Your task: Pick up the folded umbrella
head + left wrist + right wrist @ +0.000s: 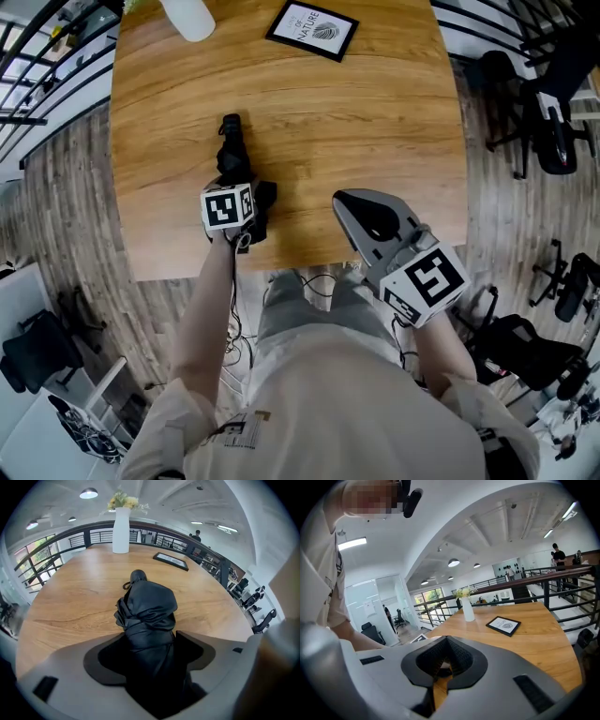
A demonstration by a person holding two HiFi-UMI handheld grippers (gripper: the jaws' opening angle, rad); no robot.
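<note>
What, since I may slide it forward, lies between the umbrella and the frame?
Nothing: only bare tabletop separates the umbrella and the frame, as the head view shows; the left gripper view agrees.

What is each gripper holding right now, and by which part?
The left gripper is clamped on the black folded fabric umbrella, around its bunched canopy at the end nearest the person. The right gripper holds nothing.

The left gripper (152, 651) and right gripper (442, 662) have grey shells with dark pads (461, 656). Each carries a white cube (228, 207) with black square markers. The person wears a pale short-sleeved shirt (328, 412) and grey shorts (291, 309).
</note>
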